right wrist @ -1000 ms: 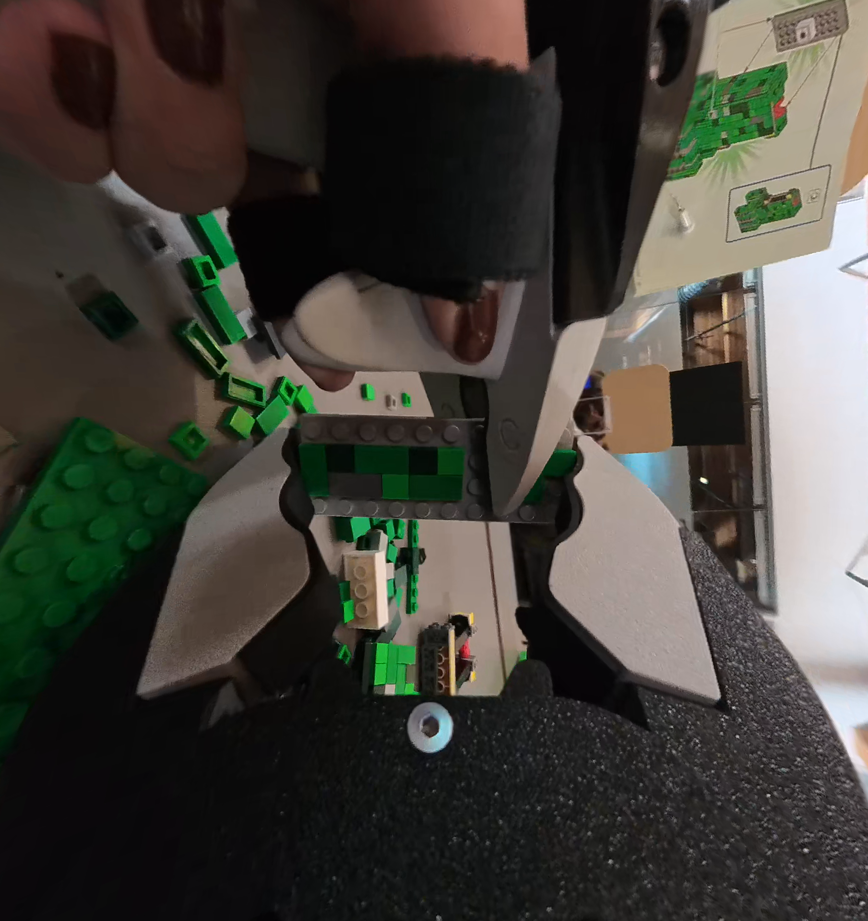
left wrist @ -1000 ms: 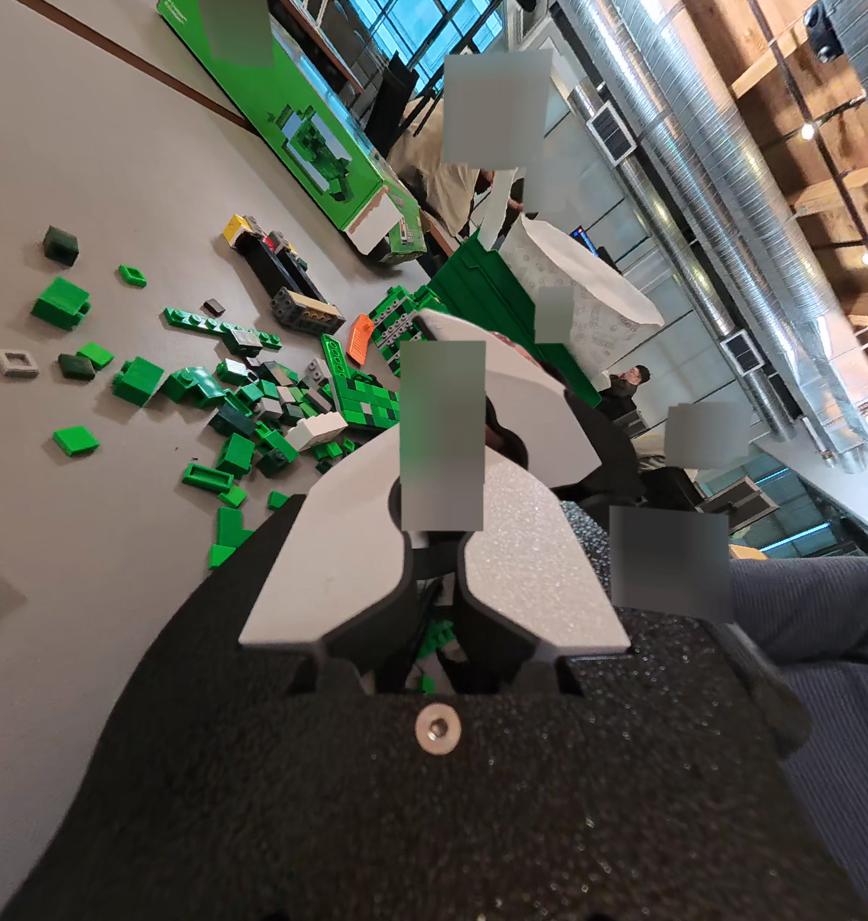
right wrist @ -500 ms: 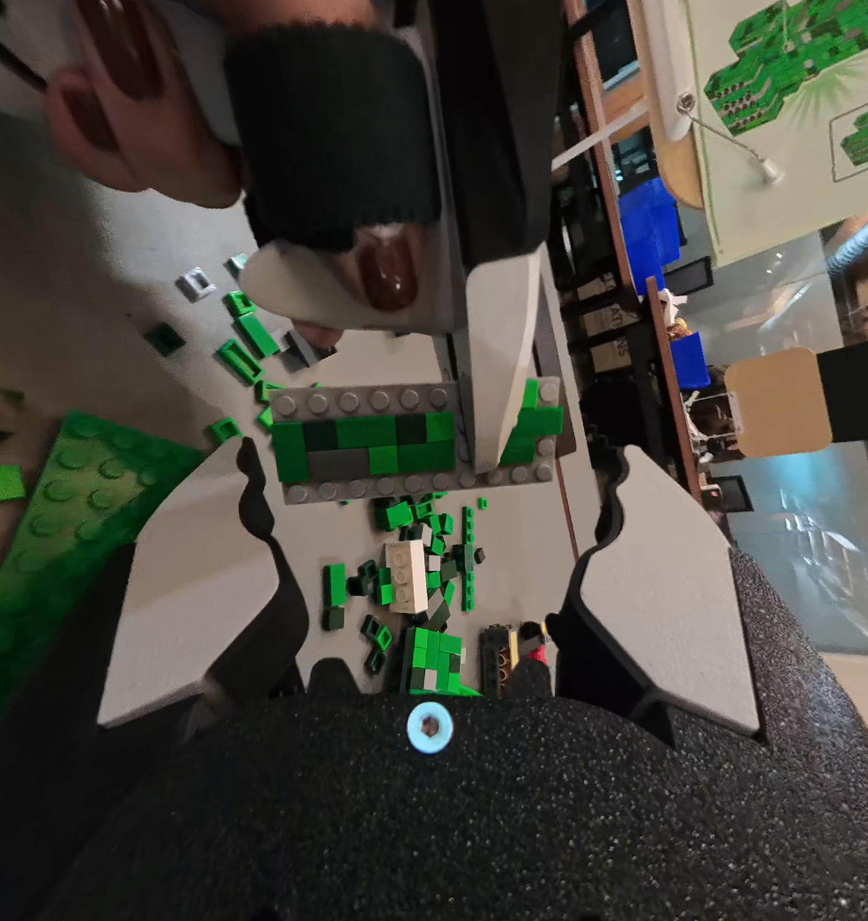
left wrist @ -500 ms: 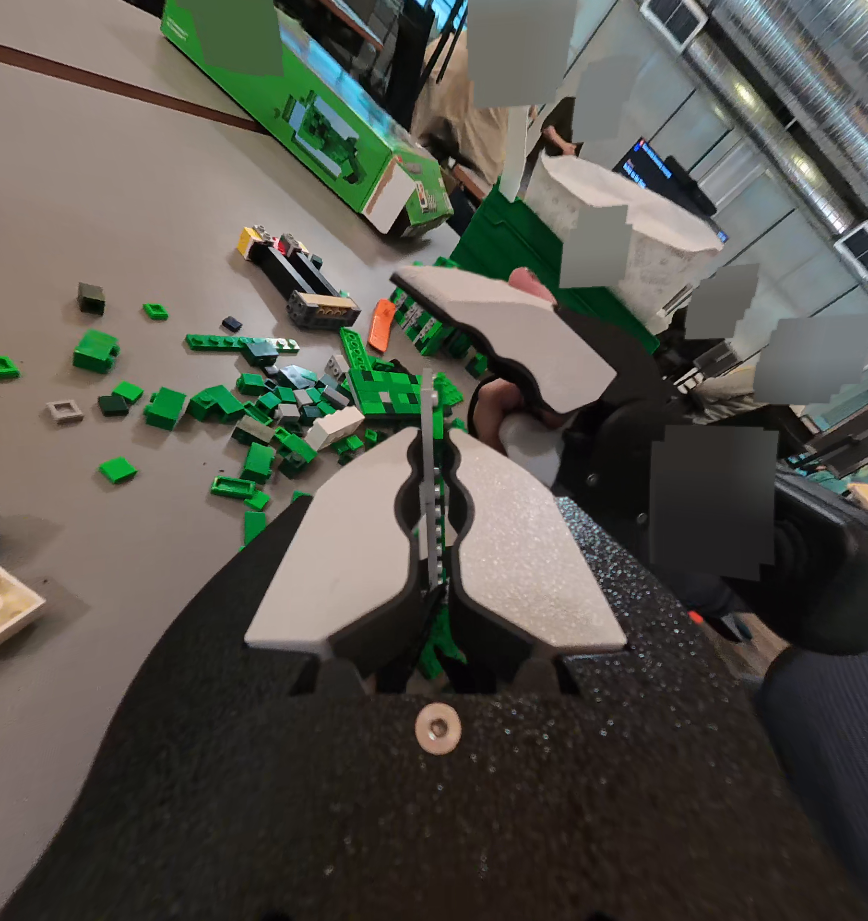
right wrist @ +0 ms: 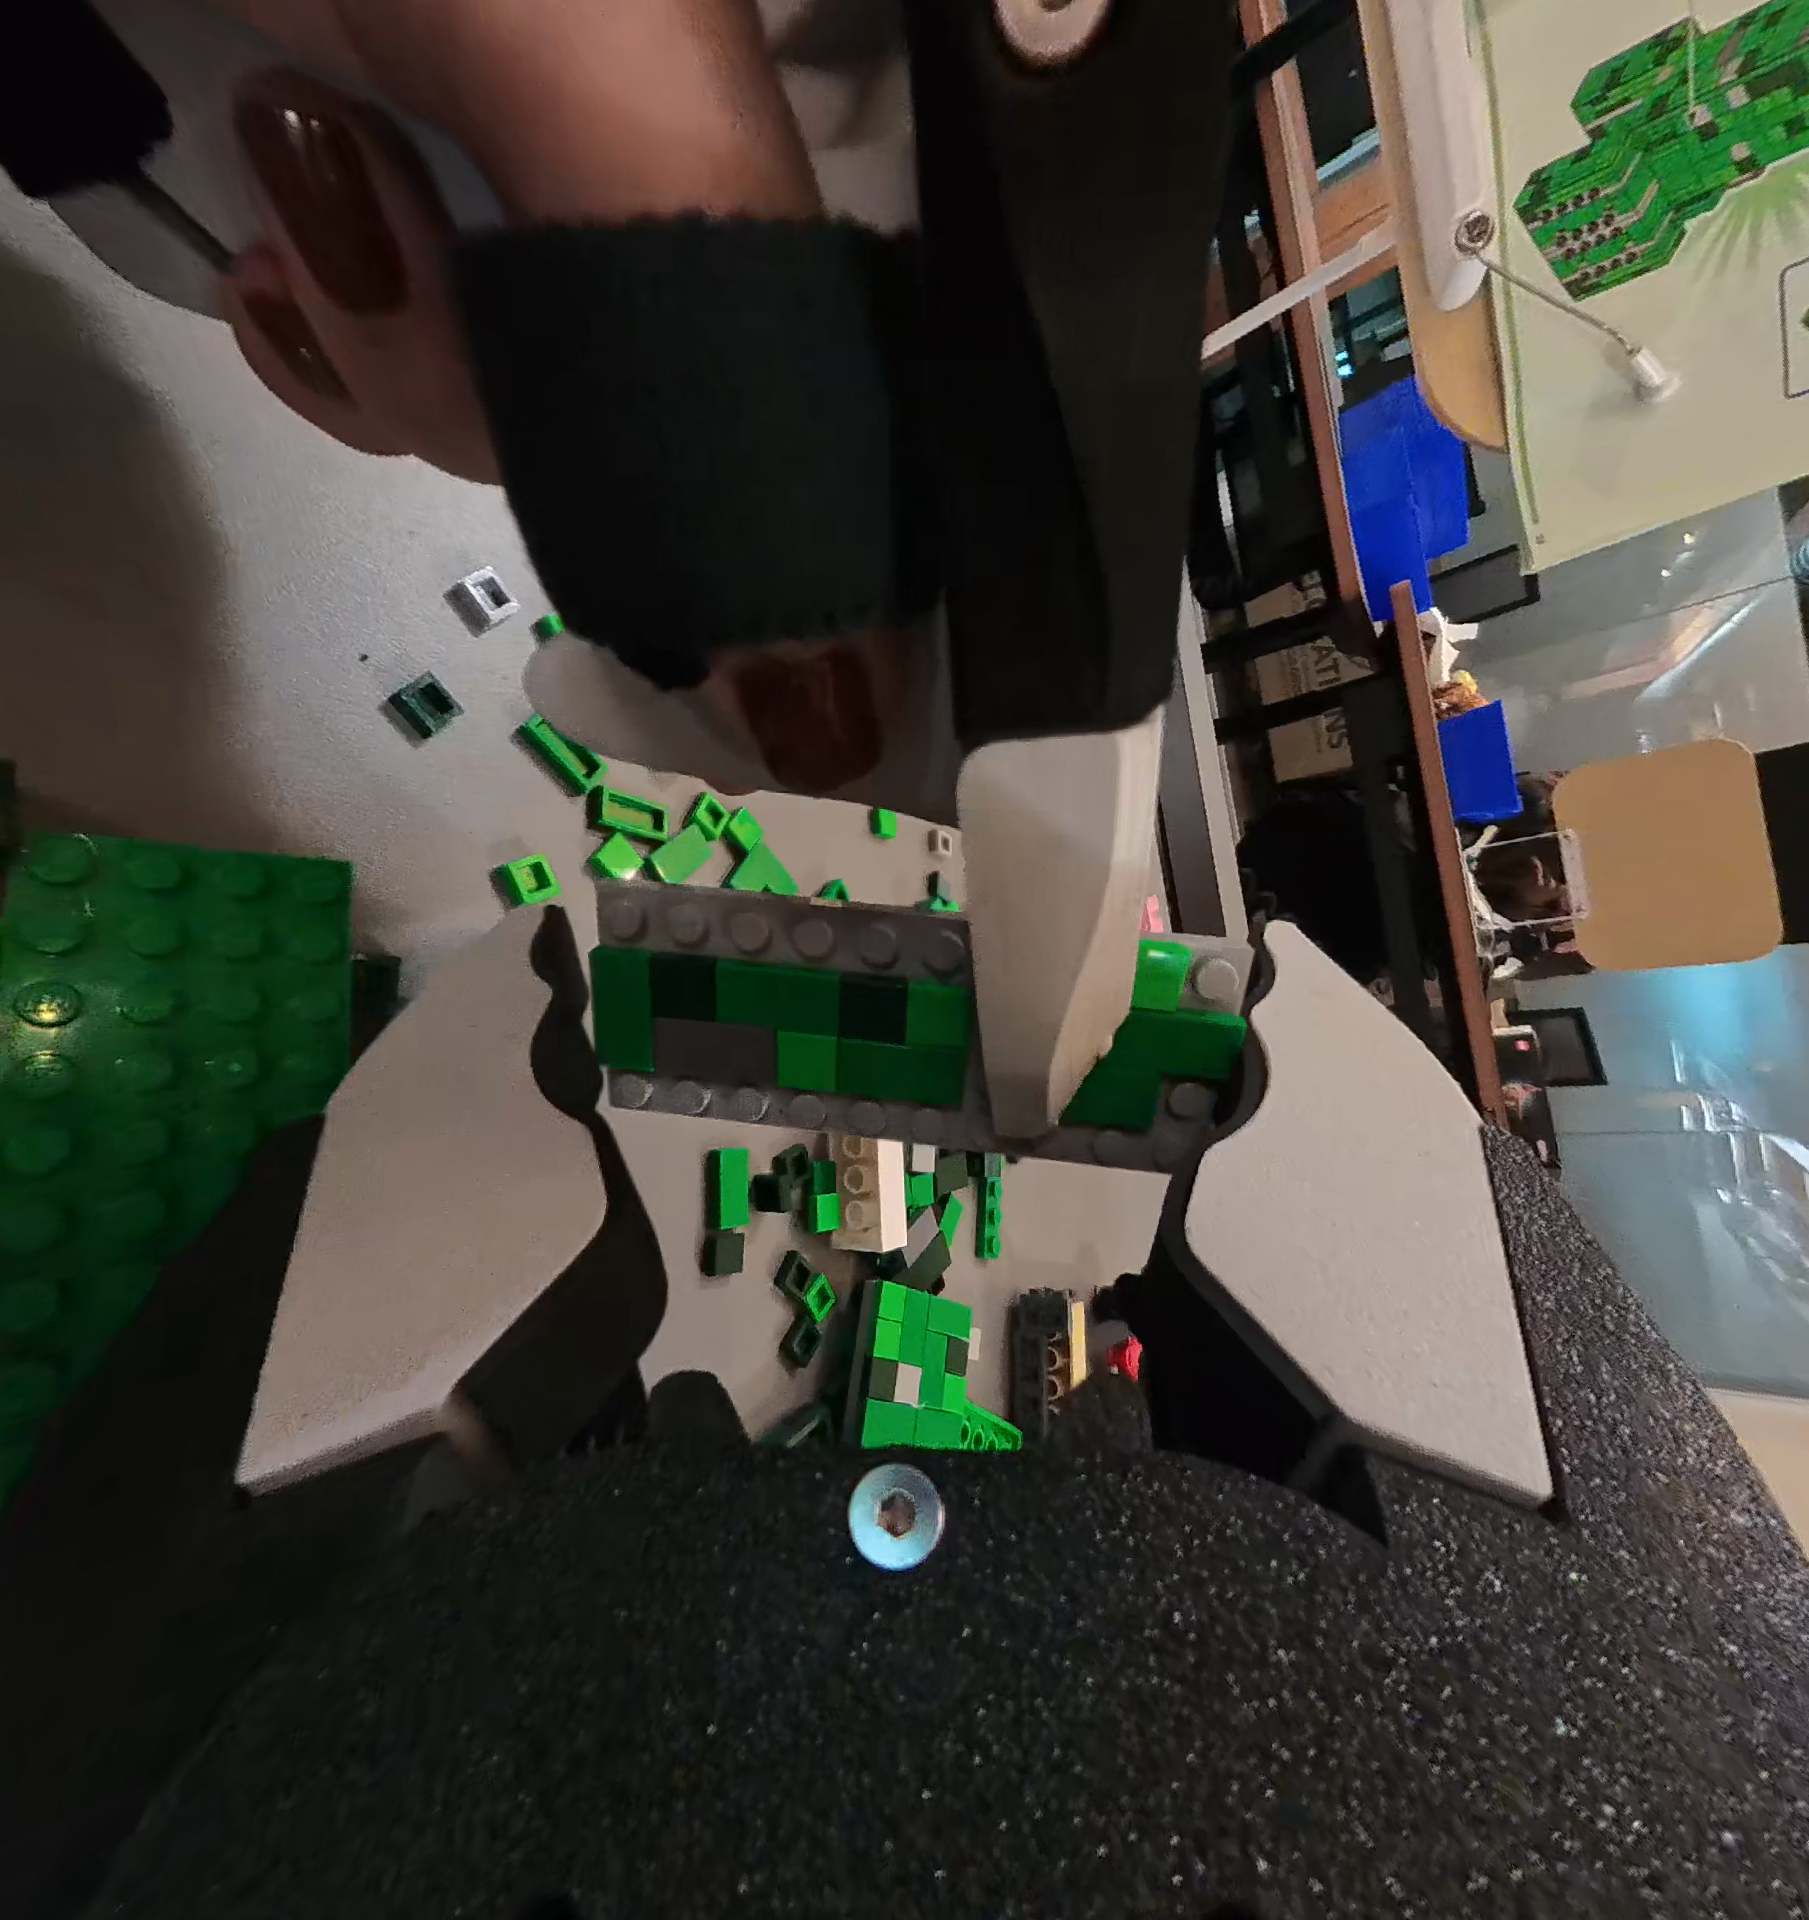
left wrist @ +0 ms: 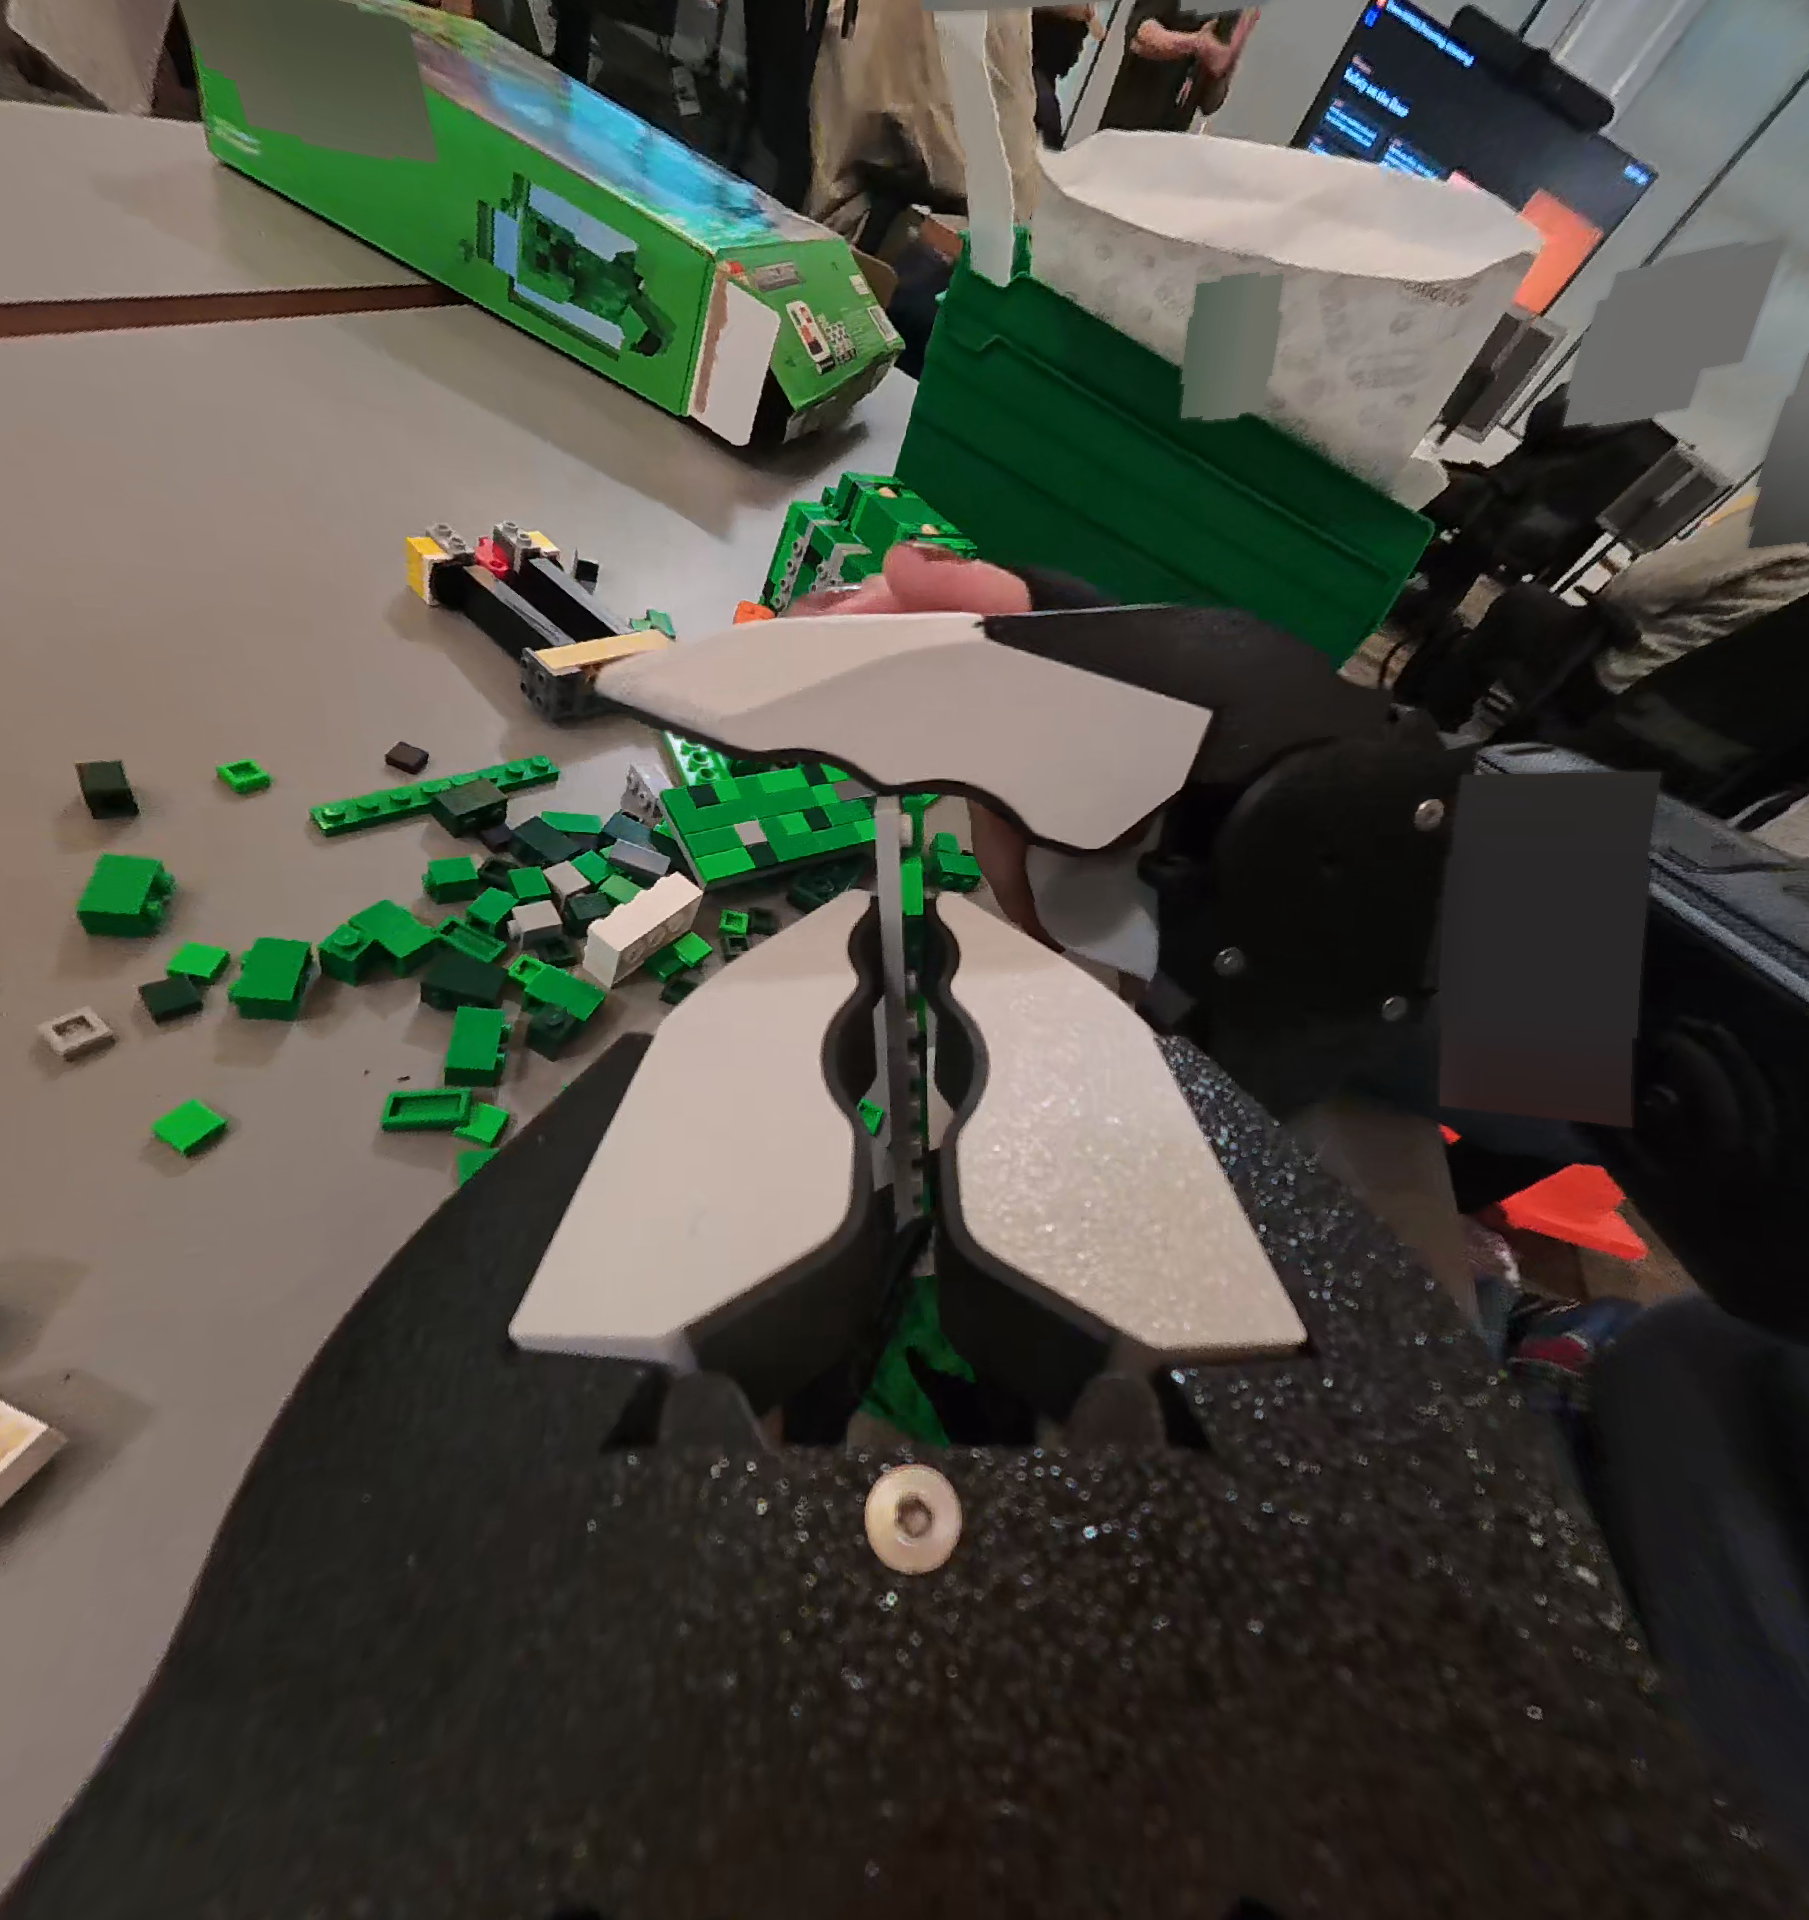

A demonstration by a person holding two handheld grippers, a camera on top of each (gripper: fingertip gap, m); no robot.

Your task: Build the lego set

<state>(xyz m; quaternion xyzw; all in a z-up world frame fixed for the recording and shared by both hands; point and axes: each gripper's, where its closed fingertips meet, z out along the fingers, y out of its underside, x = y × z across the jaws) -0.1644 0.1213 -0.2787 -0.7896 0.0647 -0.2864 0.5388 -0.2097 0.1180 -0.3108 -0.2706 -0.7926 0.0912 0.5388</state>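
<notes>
Lego plate assembly (right wrist: 775, 1023): a grey studded plate tiled in light green, dark green and grey, held up off the table; edge-on in the left wrist view (left wrist: 895, 1039), face-on in the right wrist view.
Table (left wrist: 204, 436): grey surface, with a dark strip across it near the box.
Lego box (left wrist: 526, 239): green carton lying on its side at the far edge of the table, end flap open.
Green bin (left wrist: 1118, 488): ribbed, beside the box, with a white paper bag (left wrist: 1284, 260) standing in it.
Green baseplate (right wrist: 131, 1060): large and studded, at the left edge of the right wrist view.
Left gripper (left wrist: 900, 1049): jaws nearly together, pinching the plate assembly by its thin edge so that it stands upright between the fingers.
Right gripper (right wrist: 905, 1049): jaws spread wide, one finger at each end of the plate assembly; whether either finger touches it cannot be told. In the left wrist view one of its fingers (left wrist: 910, 707) lies across the top of the plate.
Hand (right wrist: 526, 260): wrapped around the left gripper, with a black strap over one finger.
Black lego build (left wrist: 526, 613): long, with yellow, red and grey pieces at one end, lying on the table near the box.
Loose bricks (left wrist: 464, 935): mostly green, a few grey and dark, scattered over the table, among them one white brick (left wrist: 642, 928).
</notes>
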